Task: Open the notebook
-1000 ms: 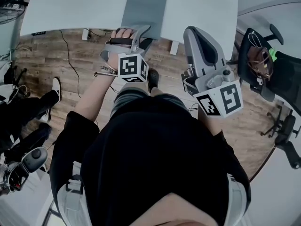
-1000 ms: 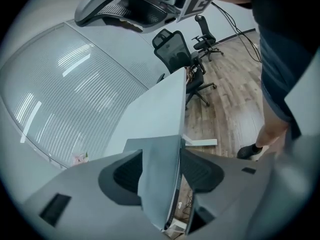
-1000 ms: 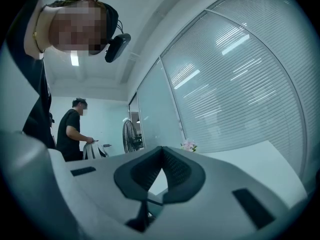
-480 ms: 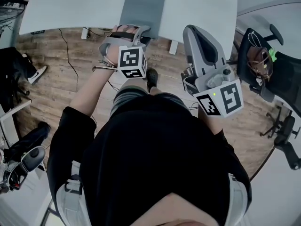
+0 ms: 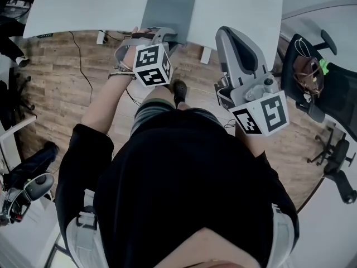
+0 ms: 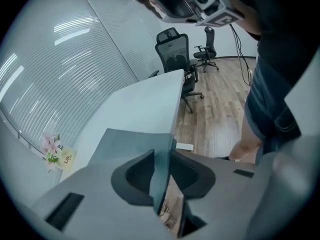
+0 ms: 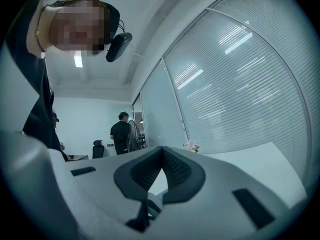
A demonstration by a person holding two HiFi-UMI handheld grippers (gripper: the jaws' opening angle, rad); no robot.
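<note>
Closing your left gripper (image 5: 165,36) on the near edge of the notebook (image 5: 170,7), you are only at the start of the job. Its jaws are drawing together with that grey edge between the pads, while the notebook lies shut and flat at the front of the table (image 5: 83,7). Your right gripper (image 7: 161,151) hangs clear of the table, jaws together on nothing, so lifting the cover and folding it back is all left to do.
</note>
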